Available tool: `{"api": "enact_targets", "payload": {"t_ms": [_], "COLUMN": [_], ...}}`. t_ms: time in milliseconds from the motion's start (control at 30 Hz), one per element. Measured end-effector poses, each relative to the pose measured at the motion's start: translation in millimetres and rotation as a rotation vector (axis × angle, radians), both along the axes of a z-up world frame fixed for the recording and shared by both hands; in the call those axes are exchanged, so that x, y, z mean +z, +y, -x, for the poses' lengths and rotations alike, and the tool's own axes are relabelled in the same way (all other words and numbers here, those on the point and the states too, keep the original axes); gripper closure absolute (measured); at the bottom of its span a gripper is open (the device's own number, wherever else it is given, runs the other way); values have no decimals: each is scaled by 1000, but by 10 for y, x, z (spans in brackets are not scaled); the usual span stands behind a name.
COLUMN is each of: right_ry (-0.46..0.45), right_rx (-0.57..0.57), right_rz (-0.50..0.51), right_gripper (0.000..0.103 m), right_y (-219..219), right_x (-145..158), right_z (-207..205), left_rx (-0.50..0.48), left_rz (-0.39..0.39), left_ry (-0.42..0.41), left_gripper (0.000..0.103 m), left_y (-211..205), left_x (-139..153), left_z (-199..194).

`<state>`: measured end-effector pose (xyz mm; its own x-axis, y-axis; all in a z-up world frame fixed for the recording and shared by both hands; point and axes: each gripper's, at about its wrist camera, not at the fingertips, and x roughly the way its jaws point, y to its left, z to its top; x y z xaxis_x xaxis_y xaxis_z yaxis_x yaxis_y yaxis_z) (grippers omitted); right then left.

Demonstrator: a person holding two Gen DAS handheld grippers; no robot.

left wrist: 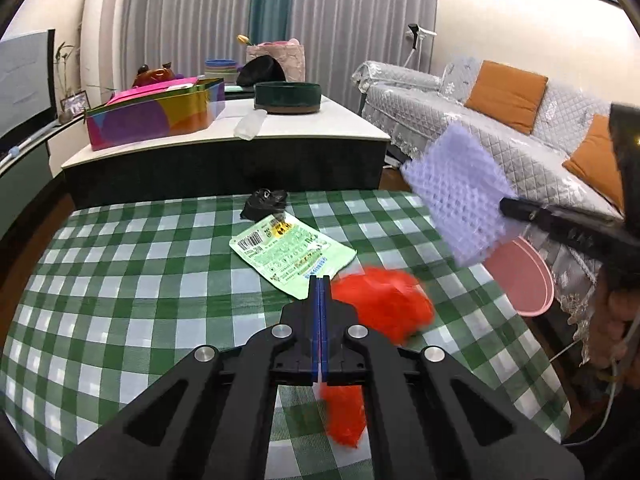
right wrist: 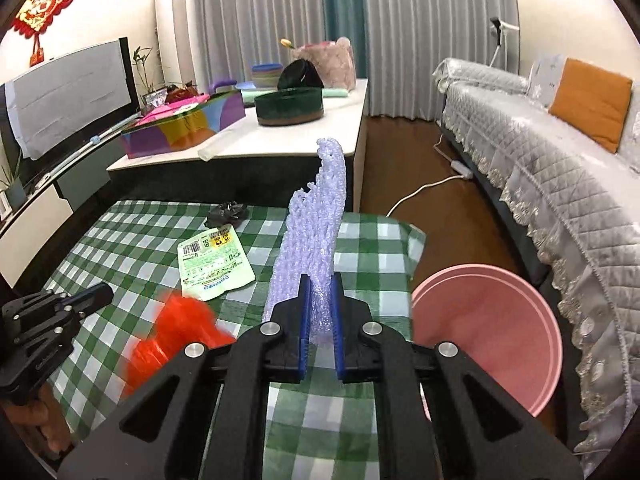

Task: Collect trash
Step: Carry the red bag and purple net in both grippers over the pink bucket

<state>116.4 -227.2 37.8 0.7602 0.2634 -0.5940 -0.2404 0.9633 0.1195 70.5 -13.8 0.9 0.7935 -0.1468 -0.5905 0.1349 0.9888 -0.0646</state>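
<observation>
red wad: pinched in left gripper
lilac foam net: upright, clamped in right gripper
green packet: flat, ahead of both
pink bin: right of right gripper

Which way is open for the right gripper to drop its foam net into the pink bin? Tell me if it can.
Probably yes. The right gripper holds the purple foam net above the table, and the pink bin stands open just to its right, beside the table edge, with nothing between them.

a home living room, quilted grey sofa with orange cushions, floor-length grey and teal curtains, television on a low stand, red chinese knot on the wall, green checked tablecloth
</observation>
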Motion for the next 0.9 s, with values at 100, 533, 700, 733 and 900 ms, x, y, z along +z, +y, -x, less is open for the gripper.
{"api": "enact_targets", "payload": {"t_ms": [100,533,700,733,900], "right_ry": [-6,0,-2,-1,-2], "right_rx": [-18,-40,-39,-41,-51], "right_rz": [-11,-42,-40,-42,-48], "right_gripper": [93,93,93,93,93], "right_y": [-89,-238,-227,-238,-278], "right_x": [55,58,57,58,70], "right_z": [61,105,102,100,118], "left_rx": [7,-92,-120,-130,-135], "left_rz": [18,91,45,45,15], "left_ry": [9,76,152,165,137], "left_gripper": [103,50,51,60,88], "left_y": [40,-64,-186,-208,-263], "left_x": [-11,-248,-428,-463,-406], "left_z": [19,-9,-60,-65,-23]}}
